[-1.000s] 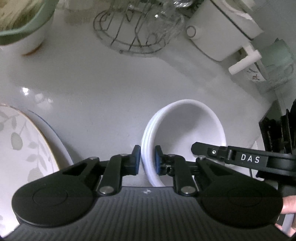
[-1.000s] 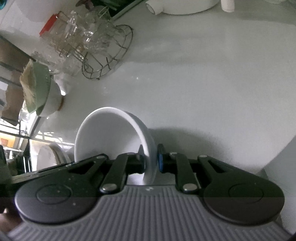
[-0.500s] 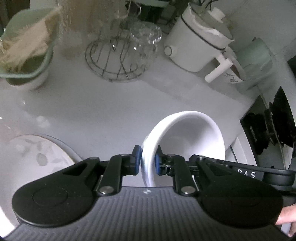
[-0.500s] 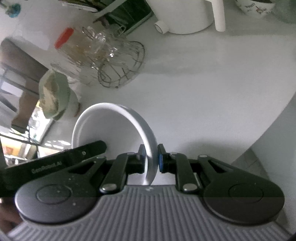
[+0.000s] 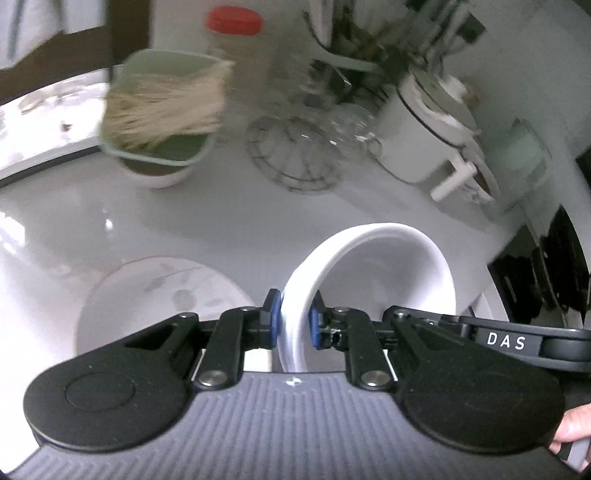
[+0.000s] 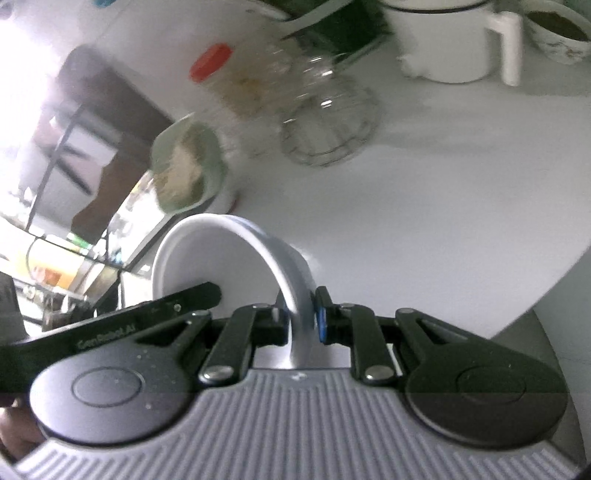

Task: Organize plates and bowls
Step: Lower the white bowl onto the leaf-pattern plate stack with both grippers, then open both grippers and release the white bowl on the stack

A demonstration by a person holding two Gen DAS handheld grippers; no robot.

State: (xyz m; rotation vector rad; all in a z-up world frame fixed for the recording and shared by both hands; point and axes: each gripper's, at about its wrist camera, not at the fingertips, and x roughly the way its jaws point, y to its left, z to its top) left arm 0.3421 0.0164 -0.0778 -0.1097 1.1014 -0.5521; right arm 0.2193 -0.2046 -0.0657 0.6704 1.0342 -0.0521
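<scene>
Both grippers hold one stack of white bowls in the air above the white counter. My left gripper is shut on the stack's left rim. My right gripper is shut on the opposite rim of the white bowls. A finger of the right gripper crosses the left wrist view at lower right. A leaf-patterned plate lies on the counter below and left of the bowls.
A green basin with a straw brush sits on a white bowl at the back left. A wire rack with glasses, a red-lidded jar and a white pot with a handle stand behind. A black stove is on the right.
Both grippers have lifted the bowl stack up off the counter. The plate and the back objects now appear farther below and more of the kitchen shows.
</scene>
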